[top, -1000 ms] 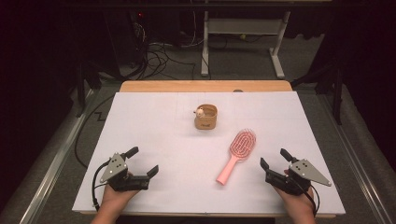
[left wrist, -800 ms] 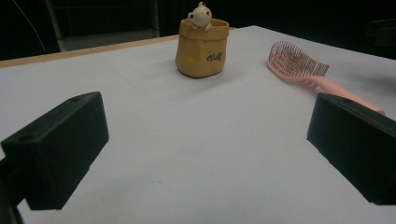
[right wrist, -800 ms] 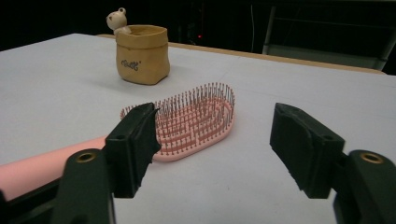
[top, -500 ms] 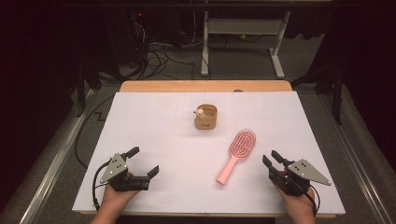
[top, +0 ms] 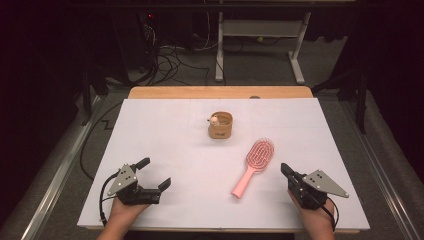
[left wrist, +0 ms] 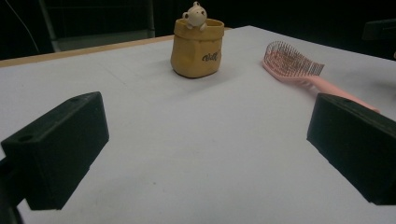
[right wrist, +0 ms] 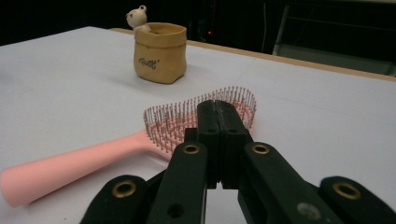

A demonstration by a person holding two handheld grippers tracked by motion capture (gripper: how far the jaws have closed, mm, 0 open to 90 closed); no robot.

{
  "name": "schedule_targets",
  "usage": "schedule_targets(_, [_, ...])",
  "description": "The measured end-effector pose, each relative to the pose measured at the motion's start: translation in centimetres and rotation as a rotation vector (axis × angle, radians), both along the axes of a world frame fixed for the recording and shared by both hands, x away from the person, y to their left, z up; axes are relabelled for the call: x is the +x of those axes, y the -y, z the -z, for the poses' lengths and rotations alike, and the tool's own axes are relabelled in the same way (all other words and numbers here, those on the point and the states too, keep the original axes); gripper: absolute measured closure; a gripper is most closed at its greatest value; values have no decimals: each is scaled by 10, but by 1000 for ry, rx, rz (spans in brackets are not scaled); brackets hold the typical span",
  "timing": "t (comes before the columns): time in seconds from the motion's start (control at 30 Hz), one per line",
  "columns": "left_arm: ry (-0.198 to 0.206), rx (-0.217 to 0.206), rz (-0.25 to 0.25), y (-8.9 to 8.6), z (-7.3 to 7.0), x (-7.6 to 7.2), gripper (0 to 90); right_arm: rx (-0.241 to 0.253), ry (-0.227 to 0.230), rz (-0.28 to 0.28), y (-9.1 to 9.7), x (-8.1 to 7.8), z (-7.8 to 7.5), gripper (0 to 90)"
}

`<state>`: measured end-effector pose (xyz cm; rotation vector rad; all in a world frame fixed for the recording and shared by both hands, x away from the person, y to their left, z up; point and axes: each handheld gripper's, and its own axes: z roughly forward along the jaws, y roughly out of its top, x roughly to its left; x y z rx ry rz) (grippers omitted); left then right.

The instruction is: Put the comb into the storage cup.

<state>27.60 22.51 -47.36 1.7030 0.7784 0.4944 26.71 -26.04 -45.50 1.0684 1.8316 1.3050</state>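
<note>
From the high view, a white desk (top: pixel 165 130) carries a pink hairbrush (top: pixel 254 165) right of centre, lying aslant with its bristled head toward the far side and its handle end toward the person. Beyond it, near the middle of the desk, stands a small tan pouch-shaped pot (top: pixel 221 125) with a little bear figure (top: pixel 214 120) at its rim. The left tool (top: pixel 154 173) rests at the near left of the desk, its jaws spread wide with nothing between them. The right tool (top: pixel 284 169) sits at the near right, just beside the brush handle and not touching it; its jaws have just been closing and now lie together, with nothing between them.

In the left gripper view, the left tool (left wrist: pixel 205 154) shows its two black jaws far apart at the picture's edges, bare desk (left wrist: pixel 196 154) between them. The pot (left wrist: pixel 196 46) stands upright ahead, the bear (left wrist: pixel 194 14) peeking over its top, and the hairbrush (left wrist: pixel 299 70) lies to its right, bristles up.

In the right gripper view, the right tool (right wrist: pixel 218 106) has its jaws pressed flat against each other and empty. The hairbrush (right wrist: pixel 116 149) lies just past the tips, bristles up, handle running to the left. The pot (right wrist: pixel 159 52) and its bear (right wrist: pixel 137 17) stand farther off on the desk (right wrist: pixel 65 84).
</note>
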Motion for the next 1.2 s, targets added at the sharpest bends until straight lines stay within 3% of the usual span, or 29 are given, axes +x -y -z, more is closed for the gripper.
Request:
schedule_targets(0.2, [0, 2, 6, 1, 0, 1, 0, -22, -32, -64, -13, 4, 2, 900])
schedule_targets(0.37, [-2, 4, 12, 1, 0, 1, 0, -60, -73, -146, -36, 10, 5, 900])
schedule_targets(0.6, [-1, 4, 17, 1, 1, 1, 0, -121, -99, -199, -61, 17, 6, 900])
schedule_targets(0.93, [-4, 3, 21, 2, 1, 0, 0, -152, -126, -244, -88, 26, 5, 900])
schedule_targets(1.03, [-5, 4, 21, 1, 1, 0, 0, -189, -135, -269, -102, 32, 5, 900])
schedule_targets(1.07, [-6, 4, 21, 1, 1, 0, 0, -226, -137, -281, -107, 35, 5, 900])
schedule_targets(1.2, [-11, 3, 22, 1, 2, 1, 0, -252, -182, -295, -112, 43, 8, 900])
